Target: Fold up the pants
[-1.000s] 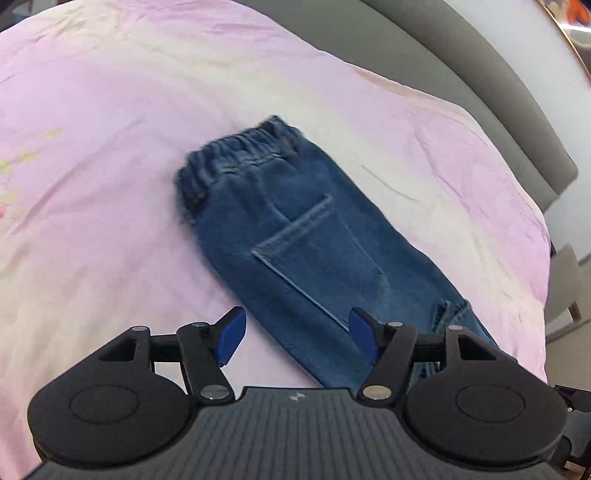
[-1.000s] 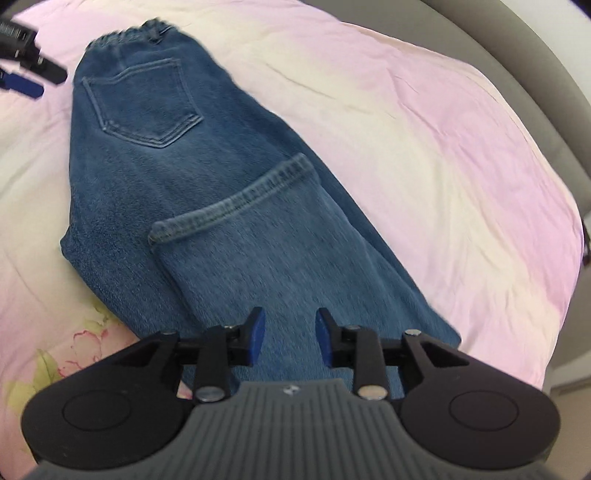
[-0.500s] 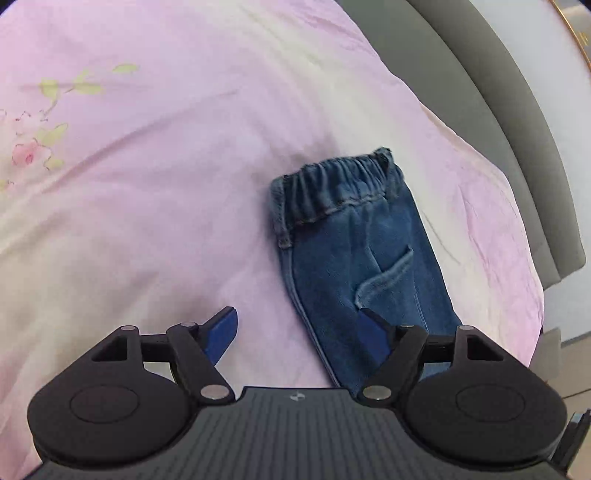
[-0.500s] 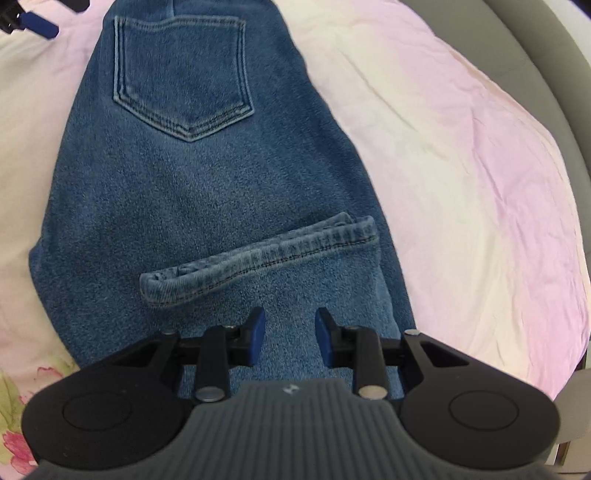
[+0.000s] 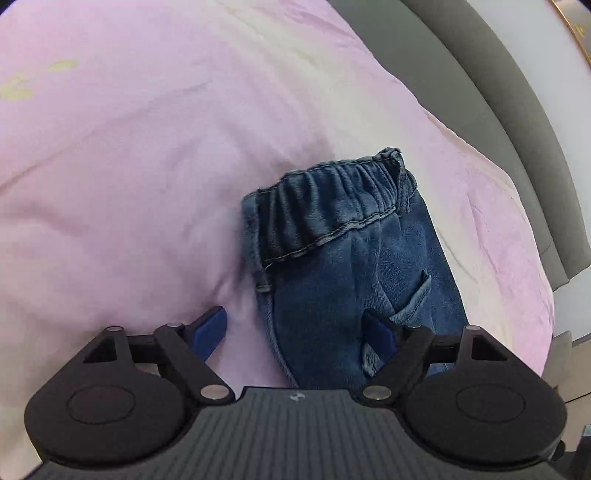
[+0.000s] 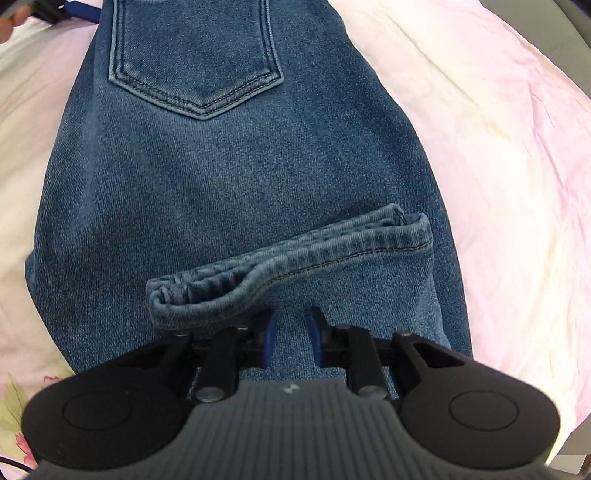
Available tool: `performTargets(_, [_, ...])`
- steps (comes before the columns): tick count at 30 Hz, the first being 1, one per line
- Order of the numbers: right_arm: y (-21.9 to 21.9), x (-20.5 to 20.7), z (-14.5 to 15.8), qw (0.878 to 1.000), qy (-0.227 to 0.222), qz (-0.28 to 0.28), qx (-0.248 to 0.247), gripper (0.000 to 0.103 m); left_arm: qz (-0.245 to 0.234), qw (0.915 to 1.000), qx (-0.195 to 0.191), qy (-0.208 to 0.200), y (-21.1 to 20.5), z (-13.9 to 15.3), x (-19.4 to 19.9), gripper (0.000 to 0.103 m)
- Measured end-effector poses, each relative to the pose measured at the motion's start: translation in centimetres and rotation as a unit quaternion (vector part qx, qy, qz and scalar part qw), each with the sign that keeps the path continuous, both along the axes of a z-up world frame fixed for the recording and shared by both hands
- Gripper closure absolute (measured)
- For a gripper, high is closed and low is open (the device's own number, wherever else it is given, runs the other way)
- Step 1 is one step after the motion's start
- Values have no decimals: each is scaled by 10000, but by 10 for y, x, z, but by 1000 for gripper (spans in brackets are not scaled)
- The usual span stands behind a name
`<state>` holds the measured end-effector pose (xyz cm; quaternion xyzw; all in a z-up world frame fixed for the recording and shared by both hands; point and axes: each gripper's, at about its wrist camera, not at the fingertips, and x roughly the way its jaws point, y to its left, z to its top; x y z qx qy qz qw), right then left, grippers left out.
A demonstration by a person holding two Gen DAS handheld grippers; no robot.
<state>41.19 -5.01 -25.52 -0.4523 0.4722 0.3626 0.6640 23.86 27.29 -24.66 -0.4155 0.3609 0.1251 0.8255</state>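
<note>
Blue denim pants point(image 6: 236, 177) lie on a pink bedsheet point(image 6: 498, 147), legs folded up so the hem cuff point(image 6: 295, 258) rests on the seat below the back pocket point(image 6: 199, 62). My right gripper point(image 6: 291, 332) hovers just behind the cuff over the folded leg, jaws narrowly apart and empty. In the left wrist view the elastic waistband point(image 5: 328, 206) shows. My left gripper point(image 5: 295, 332) is open wide, straddling the pants' left side edge point(image 5: 269, 314) near the waistband. The left gripper also shows in the right wrist view point(image 6: 70, 11) at the top left.
The pink bedsheet point(image 5: 129, 166) covers the bed all around the pants. A grey padded headboard point(image 5: 498, 92) runs along the far right edge. A floral print point(image 6: 14, 398) marks the sheet near the right gripper.
The left gripper moved in close to the waistband corner. The right gripper moved forward and down to just behind the hem cuff, with its gap unchanged.
</note>
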Motion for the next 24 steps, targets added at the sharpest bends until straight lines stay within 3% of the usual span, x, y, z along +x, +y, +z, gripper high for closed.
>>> performTargets(1, [0, -1, 0, 10000, -26, 19, 10, 86, -62, 9999, 107, -28, -3, 2, 3, 28])
performTargets(2, [-2, -4, 0, 10000, -53, 36, 27, 86, -113, 9998, 118, -103, -5, 4, 4, 44])
performTargets(5, [-5, -4, -1, 9999, -90, 22, 115, 86, -8, 9995, 270, -146, -11, 14, 1, 51])
performTargets(11, [-24, -12, 4, 9995, -156, -69, 265, 86, -102, 9954, 808, -506, -33, 51, -12, 55])
performTargets(15, [-29, -19, 9, 9990, -304, -127, 305, 87, -373, 9863, 1351, -874, -61, 92, -15, 56])
performTargets(19, [-42, -27, 25, 9974, -461, -295, 468, 86, -872, 9662, 2094, -1228, -107, 136, -17, 56])
performTargets(24, [-79, -29, 51, 9929, -648, -737, 678, 85, -1679, 9254, 2995, -1604, -185, 171, -15, 57])
